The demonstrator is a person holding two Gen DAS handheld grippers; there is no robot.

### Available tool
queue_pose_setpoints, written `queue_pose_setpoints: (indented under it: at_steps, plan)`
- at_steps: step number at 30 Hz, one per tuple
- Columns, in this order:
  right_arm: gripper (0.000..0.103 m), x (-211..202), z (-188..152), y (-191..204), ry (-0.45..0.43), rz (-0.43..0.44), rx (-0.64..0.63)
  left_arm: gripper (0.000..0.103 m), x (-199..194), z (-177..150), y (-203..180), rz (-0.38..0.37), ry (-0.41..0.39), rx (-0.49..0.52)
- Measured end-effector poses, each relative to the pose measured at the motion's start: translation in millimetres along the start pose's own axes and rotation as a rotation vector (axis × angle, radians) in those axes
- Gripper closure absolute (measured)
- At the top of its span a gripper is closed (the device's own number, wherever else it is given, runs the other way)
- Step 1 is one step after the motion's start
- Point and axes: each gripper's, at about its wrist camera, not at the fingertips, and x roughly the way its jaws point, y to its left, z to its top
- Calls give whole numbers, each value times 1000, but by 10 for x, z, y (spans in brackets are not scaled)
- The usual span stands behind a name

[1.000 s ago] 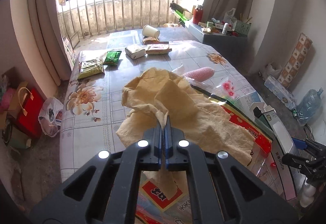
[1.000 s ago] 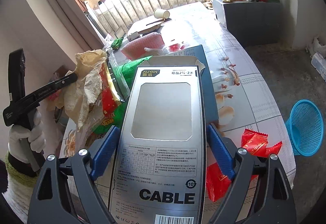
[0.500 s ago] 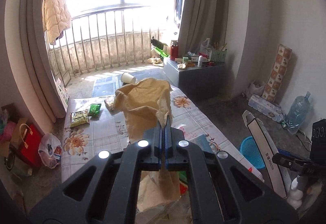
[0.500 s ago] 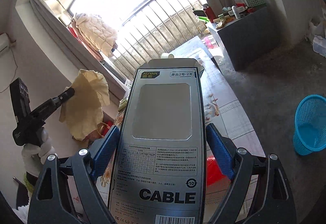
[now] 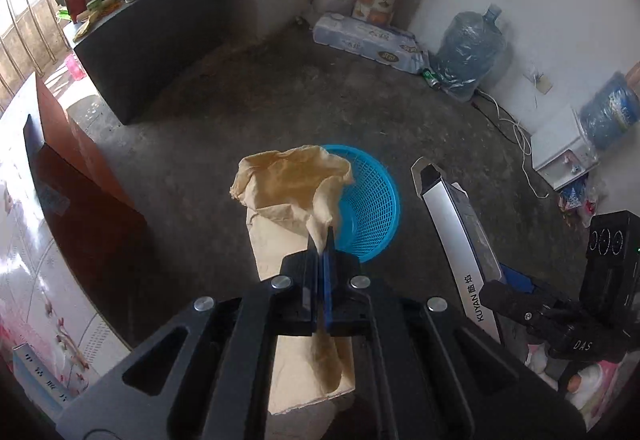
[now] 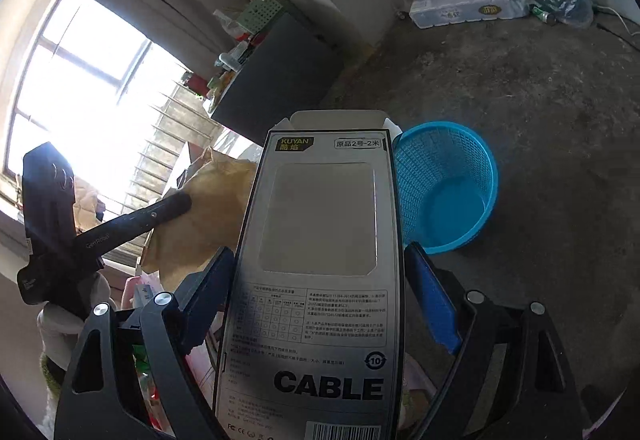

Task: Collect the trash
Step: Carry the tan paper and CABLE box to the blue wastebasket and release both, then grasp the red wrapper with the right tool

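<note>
Blue basket (image 5: 372,207) below downward-tilted left gripper (image 5: 323,236)

moved: paper (image 5: 292,183), cable box (image 6: 316,240) | table → basket (image 6: 448,187) (blue)

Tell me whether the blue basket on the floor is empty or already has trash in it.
Empty, as far as visible: the right wrist view shows the blue basket with a bare bottom, upright on the floor.

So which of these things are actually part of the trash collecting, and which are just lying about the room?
Part of the job:
- crumpled brown paper, pinched in the left gripper
- cable box, held in the right gripper
- blue basket on the floor, seemingly the bin

Just lying about:
- water bottle
- pack of paper rolls
- dark cabinet with clutter on top
</note>
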Motion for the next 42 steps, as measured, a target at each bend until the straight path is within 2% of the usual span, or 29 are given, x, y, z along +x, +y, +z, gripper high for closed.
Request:
queue_pose_setpoints:
  at_steps: [3, 5, 8, 10, 12, 13, 17, 22, 27, 31, 34, 37, 42]
  plan:
    - [19, 388, 185, -439, 66, -2, 123, 102, 752, 185, -138, -5, 111, -14]
    - [19, 666, 319, -644, 104, 0, 180, 102, 1104, 271, -133, -15, 157, -53]
    - [18, 1076, 544, -832, 126, 24, 236, 102, 1424, 454, -49, -27, 169, -123]
    - [18, 1343, 738, -947, 130, 28, 252, 96, 1586, 622, -6, -41, 172, -166]
    - [18, 1568, 901, -1068, 119, 16, 270, 67, 1694, 743, 26, -1, 161, -189]
    - [18, 1655, 959, -1132, 117, 9, 282, 61, 1688, 774, 49, 18, 146, -199]
    - [18, 1788, 1050, -1300, 105, -21, 343, 59, 1552, 847, 117, -8, 110, -235]
    - [17, 1830, 1115, -1251, 91, -57, 264, 59, 1062, 824, 122, -19, 43, -186]
    - [15, 1909, 1209, -1301, 58, -138, 260, 57, 194, 640, 175, -33, -49, -148]
    - [15, 1635, 1125, -1143, 9, -74, 231, 53, -640, 264, 317, -34, -138, -125]
    - [15, 1282, 989, -845, -17, -69, 92, 47, -1319, -214, 580, -52, -233, -150]
    - [15, 847, 754, -537, -31, -24, -27, 45, -1926, -868, 905, -40, -345, -223]
    - [15, 175, 202, 11, -28, 98, -164, 44, -2624, -2051, 1257, 146, -510, -320]
